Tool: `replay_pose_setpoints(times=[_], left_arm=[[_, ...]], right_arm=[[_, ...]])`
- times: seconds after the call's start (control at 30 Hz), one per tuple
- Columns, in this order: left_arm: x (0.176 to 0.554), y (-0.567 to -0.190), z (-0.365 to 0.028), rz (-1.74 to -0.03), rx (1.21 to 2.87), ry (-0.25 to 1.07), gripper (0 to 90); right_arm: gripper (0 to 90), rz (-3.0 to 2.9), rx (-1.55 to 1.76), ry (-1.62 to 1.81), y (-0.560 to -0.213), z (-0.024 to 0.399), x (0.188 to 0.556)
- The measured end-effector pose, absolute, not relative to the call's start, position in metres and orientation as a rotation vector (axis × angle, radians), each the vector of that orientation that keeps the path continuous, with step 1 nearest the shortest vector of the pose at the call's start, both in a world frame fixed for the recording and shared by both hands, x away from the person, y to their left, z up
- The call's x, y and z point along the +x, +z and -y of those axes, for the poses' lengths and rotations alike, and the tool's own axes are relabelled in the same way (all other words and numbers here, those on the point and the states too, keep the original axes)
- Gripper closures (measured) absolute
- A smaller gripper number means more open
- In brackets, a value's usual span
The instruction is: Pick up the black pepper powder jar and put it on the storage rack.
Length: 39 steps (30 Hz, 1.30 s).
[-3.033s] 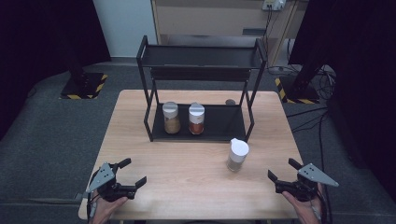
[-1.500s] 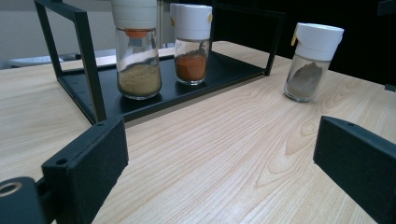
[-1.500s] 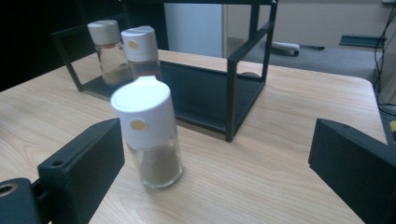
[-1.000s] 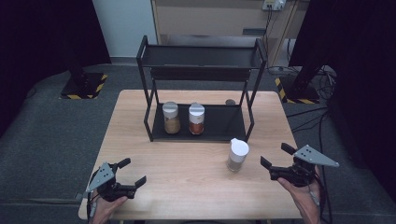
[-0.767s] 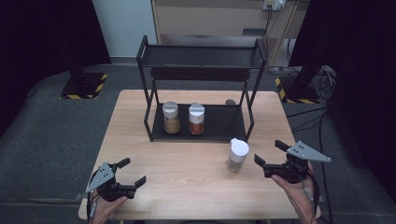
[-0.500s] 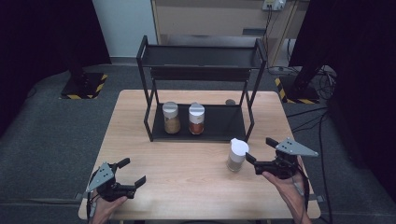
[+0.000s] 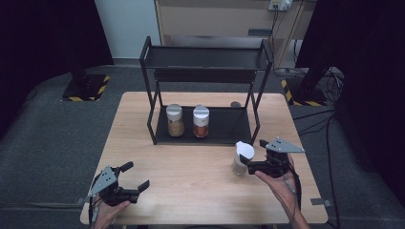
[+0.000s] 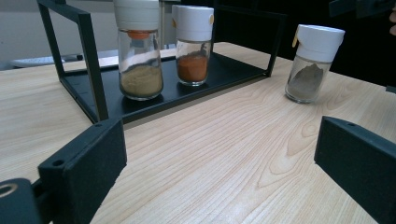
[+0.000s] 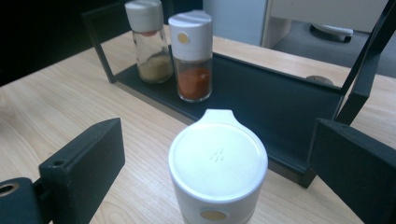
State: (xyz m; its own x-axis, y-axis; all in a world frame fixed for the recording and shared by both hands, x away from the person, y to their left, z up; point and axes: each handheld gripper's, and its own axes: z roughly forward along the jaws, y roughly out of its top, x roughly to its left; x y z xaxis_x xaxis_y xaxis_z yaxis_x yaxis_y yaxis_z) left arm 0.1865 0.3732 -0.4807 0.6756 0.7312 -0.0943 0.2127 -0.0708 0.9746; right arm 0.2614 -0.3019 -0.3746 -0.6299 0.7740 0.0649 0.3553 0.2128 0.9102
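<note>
1. Right gripper [image 7: 249,166], held in the person's right hand, has its black jaws spread wide on either side of the white-capped glass spice jar of grey-brown powder [image 7: 242,159], not yet touching it (the right gripper view looks down on the cap between both pads).
2. That jar stands upright on the bare light wooden table [image 7: 191,191], just in front of the black metal two-tier rack [image 7: 205,71] near its right leg; its long axis is vertical, so a level squeeze across the body suits it.
3. Left gripper [image 7: 136,177], also spread and holding nothing, hovers at the near left corner, well apart from the jar.
4. On the rack's lower tray stand a glass jar of tan powder [image 7: 175,120] and a glass jar of orange-red powder [image 7: 201,121], side by side, with free tray to their right.
</note>
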Motion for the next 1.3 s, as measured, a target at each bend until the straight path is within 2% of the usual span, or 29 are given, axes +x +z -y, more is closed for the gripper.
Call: replay_pose_setpoints(times=[0.23,0.63,0.87,1.3], left_arm=[[0.187,-0.481,-0.373,-0.786,1.625,0.51,1.4],[0.187,-0.481,-0.373,-0.784,1.625,0.509,1.4],[0.187,-0.481,-0.373,-0.786,1.626,0.51,1.5],[0.187,-0.48,-0.373,-0.786,1.627,0.509,1.5]], right_arm=[[5.0,-2.108,1.08,1.381,-0.387,0.295,0.27],[13.1,-2.145,1.075,1.309,-0.402,0.281,0.279],[30.6,-2.121,1.043,1.267,-0.408,0.272,0.274],[31.1,-2.117,1.051,1.265,-0.407,0.272,0.273]])
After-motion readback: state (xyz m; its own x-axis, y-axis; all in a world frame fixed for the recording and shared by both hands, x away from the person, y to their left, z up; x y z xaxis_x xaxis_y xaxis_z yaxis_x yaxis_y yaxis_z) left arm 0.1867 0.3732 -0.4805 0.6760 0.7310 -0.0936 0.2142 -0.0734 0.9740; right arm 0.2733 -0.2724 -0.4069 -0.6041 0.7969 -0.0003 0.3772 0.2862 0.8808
